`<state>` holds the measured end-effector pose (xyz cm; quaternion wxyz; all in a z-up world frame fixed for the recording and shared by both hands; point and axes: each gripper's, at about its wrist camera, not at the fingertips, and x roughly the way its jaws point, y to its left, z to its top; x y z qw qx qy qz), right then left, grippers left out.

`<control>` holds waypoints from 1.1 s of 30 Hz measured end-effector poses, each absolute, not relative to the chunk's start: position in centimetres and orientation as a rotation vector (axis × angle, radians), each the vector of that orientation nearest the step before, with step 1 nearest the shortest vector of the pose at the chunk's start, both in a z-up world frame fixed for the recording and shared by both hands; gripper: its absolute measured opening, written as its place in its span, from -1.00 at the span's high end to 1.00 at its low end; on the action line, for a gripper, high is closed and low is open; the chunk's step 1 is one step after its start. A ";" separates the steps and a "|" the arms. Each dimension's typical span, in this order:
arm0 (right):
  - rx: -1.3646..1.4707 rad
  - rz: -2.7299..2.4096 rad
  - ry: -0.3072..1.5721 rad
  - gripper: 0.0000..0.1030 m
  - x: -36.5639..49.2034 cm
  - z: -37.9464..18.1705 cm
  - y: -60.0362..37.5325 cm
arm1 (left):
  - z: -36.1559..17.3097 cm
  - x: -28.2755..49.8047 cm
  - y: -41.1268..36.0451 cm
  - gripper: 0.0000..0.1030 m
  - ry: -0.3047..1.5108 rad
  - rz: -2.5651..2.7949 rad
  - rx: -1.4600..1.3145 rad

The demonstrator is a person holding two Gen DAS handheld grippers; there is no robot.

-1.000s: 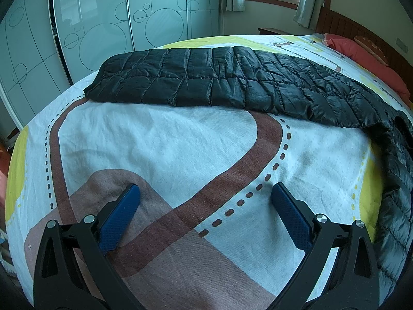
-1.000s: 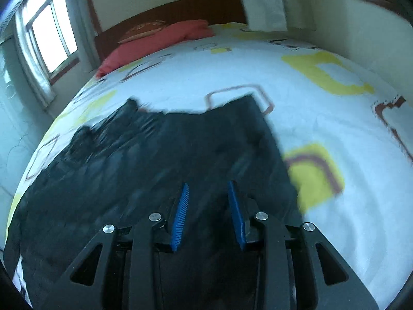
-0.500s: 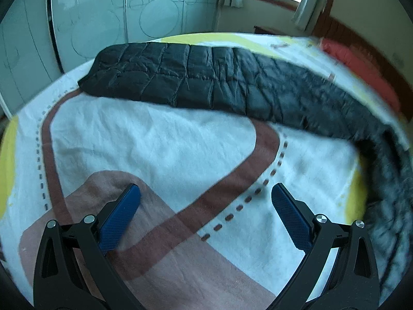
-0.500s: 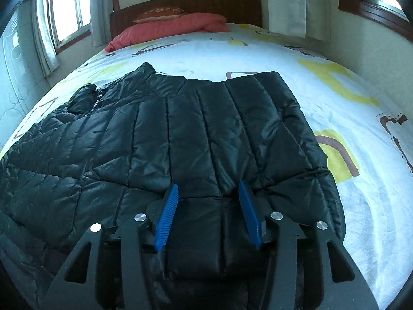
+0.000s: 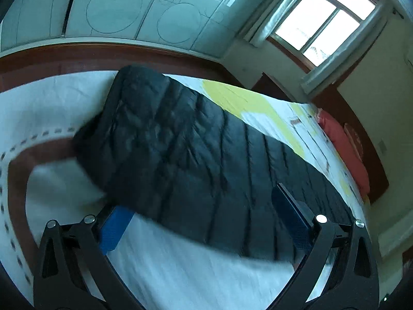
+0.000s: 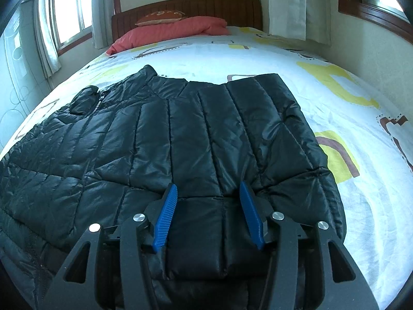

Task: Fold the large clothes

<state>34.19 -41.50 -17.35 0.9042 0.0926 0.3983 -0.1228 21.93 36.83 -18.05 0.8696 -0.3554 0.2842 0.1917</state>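
Note:
A black quilted down jacket (image 6: 180, 134) lies spread on the bed, collar (image 6: 148, 71) toward the headboard, with one padded panel folded over its right side. My right gripper (image 6: 208, 184) hovers low over the jacket's near part, blue pads apart and pressing on nothing. In the left wrist view the picture is tilted and blurred, and a long part of the jacket (image 5: 196, 160) runs across the patterned bedsheet (image 5: 180, 266). My left gripper (image 5: 201, 201) is wide open at the jacket's near edge, with dark fabric showing between its fingers; I cannot tell whether it touches.
A red pillow (image 6: 170, 32) and a wooden headboard (image 6: 188, 6) are at the far end. Windows with curtains (image 6: 296, 5) flank the bed. A wardrobe with circle-patterned doors (image 5: 116, 7) stands past the bed's wooden edge (image 5: 77, 56). Bare sheet (image 6: 361, 134) lies right of the jacket.
The left gripper swung and rolled toward the jacket, which went from far across the sheet to right at its fingers. The right gripper's jaws widened over the jacket, staying in place.

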 end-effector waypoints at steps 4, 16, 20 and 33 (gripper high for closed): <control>0.194 -0.253 0.821 0.00 34.2 -17.3 -41.5 | -17.8 21.9 38.9 -0.90 0.517 0.396 -0.832; 0.193 -0.253 0.819 0.00 34.2 -17.4 -41.5 | -12.2 23.3 34.2 0.86 0.456 0.441 -0.643; 0.195 -0.250 0.818 0.00 34.2 -17.3 -41.6 | -8.6 26.2 26.6 0.86 0.431 0.266 -0.533; 0.201 -0.249 0.814 0.00 34.3 -17.3 -41.7 | -8.3 34.4 -7.1 0.86 0.617 -0.243 -0.189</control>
